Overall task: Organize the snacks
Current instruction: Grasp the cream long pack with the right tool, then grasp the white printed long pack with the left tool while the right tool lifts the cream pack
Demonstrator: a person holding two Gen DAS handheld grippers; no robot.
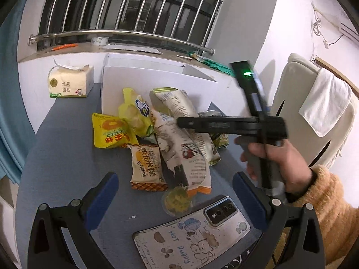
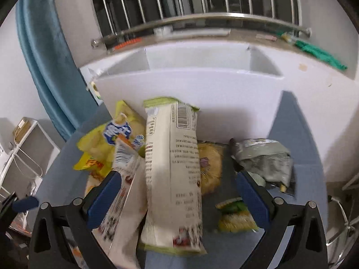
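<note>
A pile of snack packets lies on the blue-grey table (image 1: 62, 157) in front of a white open box (image 1: 157, 83). In the left wrist view I see a yellow packet (image 1: 112, 132), a beige cake packet (image 1: 147, 168), two long white packets (image 1: 179, 148) and a small cup (image 1: 177, 200). My left gripper (image 1: 175, 192) is open and empty, hovering near the cup. My right gripper (image 2: 177, 192) is open, its jaws on either side of a long cream packet (image 2: 172, 170), above the pile. The box also shows in the right wrist view (image 2: 190, 85). The right gripper also shows in the left wrist view (image 1: 186, 122).
A phone (image 1: 193, 231) in a cartoon case lies at the table's near edge. A tissue pack (image 1: 69, 81) stands at the back left. A silver packet (image 2: 264, 159) and a green-yellow packet (image 2: 235, 217) lie right of the pile. A chair with a towel (image 1: 325, 105) stands on the right.
</note>
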